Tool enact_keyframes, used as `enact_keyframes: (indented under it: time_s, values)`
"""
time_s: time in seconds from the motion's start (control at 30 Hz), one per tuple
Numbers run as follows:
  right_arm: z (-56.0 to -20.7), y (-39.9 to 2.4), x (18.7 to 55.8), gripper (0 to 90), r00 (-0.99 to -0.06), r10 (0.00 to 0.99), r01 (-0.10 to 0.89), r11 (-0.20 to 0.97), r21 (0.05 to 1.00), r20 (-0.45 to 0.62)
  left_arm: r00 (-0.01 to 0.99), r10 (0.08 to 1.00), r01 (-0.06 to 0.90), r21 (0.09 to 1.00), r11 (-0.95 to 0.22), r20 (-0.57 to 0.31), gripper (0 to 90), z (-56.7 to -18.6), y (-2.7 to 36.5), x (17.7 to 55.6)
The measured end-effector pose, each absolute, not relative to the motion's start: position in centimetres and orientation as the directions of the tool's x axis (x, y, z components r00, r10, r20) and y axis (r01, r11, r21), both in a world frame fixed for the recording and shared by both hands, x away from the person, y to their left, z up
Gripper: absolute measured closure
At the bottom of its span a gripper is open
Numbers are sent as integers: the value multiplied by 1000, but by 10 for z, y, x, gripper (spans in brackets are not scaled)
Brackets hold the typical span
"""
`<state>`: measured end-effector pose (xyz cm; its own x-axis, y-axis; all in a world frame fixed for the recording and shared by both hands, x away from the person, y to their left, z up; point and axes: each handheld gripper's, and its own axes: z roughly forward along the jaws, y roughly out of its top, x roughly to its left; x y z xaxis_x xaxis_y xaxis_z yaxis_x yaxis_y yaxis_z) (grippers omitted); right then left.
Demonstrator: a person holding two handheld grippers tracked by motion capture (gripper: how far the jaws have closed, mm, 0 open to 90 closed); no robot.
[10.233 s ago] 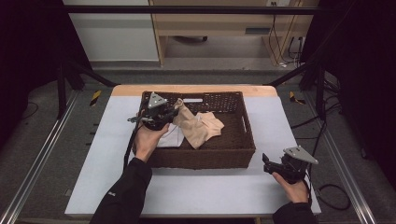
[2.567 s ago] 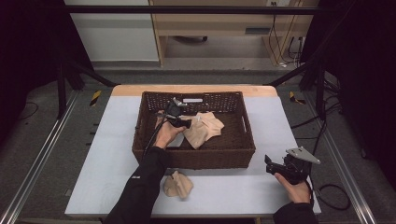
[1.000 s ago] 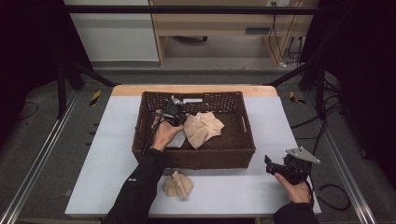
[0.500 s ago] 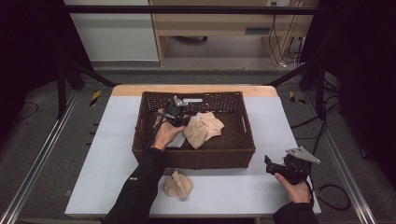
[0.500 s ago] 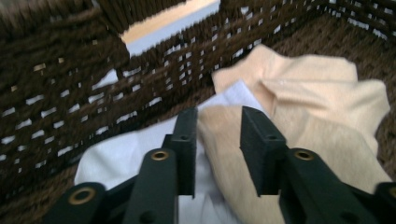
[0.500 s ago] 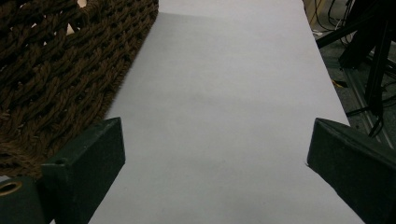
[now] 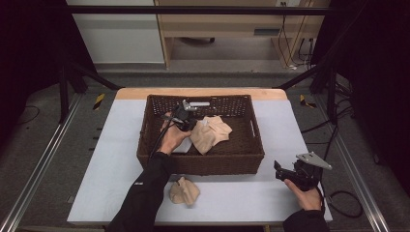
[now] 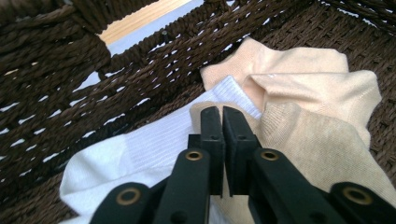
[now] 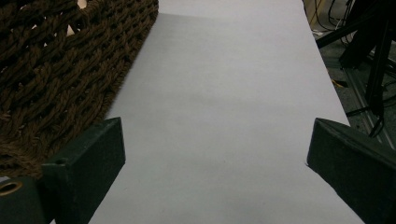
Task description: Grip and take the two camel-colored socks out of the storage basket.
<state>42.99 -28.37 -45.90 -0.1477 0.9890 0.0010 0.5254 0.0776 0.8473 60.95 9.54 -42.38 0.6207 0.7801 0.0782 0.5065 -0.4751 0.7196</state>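
Observation:
A brown wicker basket stands mid-table. Inside it lie beige socks and a white sock. My left gripper reaches into the basket's left half. In the left gripper view its jaws are pressed together on the edge of a beige sock, which overlaps the white sock. My right gripper rests at the table's front right. It stands open over bare tabletop, next to the basket's corner.
One bunched beige sock lies on the grey table in front of the basket, beside the left forearm. A wooden cabinet and cables stand beyond the far edge. Metal frame rails run along both sides.
Ten seconds ago the left gripper was over the basket's left edge and no sock lay on the table; it now sits inside. In the last second nothing has visibly moved.

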Motion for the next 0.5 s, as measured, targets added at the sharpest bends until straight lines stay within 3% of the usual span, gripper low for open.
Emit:
enact_keyframes:
  time_s: [0.2, 0.5]
  values:
    - [-459, -284, 430, 46, -148, 989, 523, 78, 849, 0, 613, 786, 483, 748, -456, 84, 885, -415, 97, 604]
    - [-458, -285, 429, 46, -145, 989, 523, 78, 849, -2, 632, 774, 380, 860, -342, 29, 886, -378, 104, 579]
